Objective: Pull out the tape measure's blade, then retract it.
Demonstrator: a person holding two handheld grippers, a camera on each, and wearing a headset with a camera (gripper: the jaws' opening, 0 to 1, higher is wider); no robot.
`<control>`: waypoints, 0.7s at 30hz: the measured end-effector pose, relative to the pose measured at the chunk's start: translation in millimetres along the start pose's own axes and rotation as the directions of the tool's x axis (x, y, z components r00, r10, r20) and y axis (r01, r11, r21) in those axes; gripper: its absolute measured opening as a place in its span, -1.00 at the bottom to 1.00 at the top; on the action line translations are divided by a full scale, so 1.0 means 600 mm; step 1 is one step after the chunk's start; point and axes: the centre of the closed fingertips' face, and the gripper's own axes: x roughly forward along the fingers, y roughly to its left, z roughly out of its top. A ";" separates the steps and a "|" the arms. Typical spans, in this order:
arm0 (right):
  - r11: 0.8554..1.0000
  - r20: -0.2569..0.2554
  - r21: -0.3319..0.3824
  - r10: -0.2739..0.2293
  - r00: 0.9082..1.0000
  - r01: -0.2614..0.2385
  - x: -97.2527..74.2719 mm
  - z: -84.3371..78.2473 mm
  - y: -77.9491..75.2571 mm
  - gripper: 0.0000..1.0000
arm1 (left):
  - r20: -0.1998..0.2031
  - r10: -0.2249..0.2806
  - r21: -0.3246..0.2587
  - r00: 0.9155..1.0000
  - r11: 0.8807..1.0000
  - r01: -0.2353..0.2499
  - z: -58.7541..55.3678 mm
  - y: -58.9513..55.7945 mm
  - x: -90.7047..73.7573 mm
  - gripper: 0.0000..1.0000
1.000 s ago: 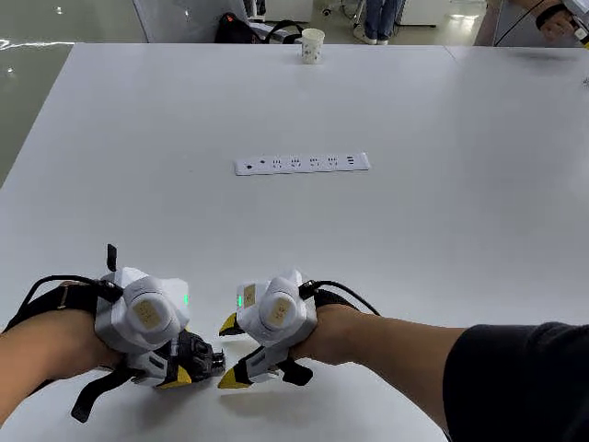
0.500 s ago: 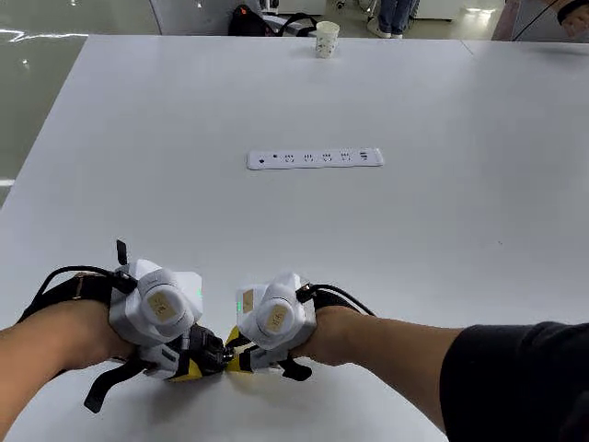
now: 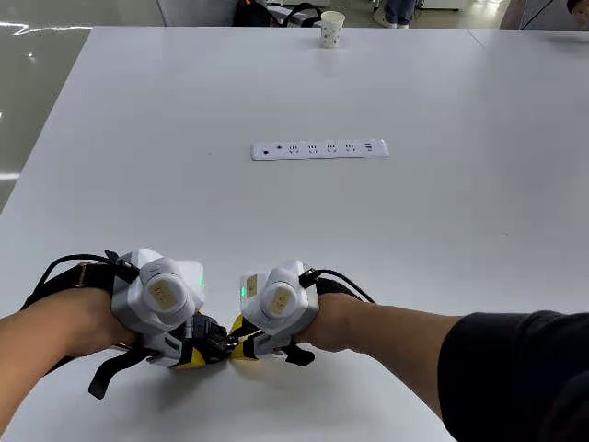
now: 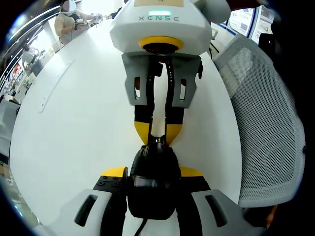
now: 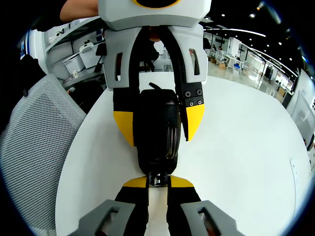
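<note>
Where the left tool (image 4: 151, 173) clamps it, the tape measure (image 5: 156, 130) is black.

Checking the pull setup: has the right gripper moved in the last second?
Yes. Against the power strip, the right gripper has shifted left to the tape measure in the left gripper, jaws now closed at its blade end.
</note>
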 end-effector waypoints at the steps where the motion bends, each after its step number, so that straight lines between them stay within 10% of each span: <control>1: 1.000 0.002 0.008 -0.002 1.000 0.002 -0.001 0.000 0.001 -0.82 | 0.001 0.000 -0.002 1.000 1.000 0.000 0.000 0.000 0.000 -0.35; 21: 1.000 -0.018 0.016 -0.011 1.000 0.012 -0.019 -0.019 0.001 -0.81 | 0.003 0.003 -0.005 1.000 1.000 -0.003 0.001 0.001 0.000 -0.35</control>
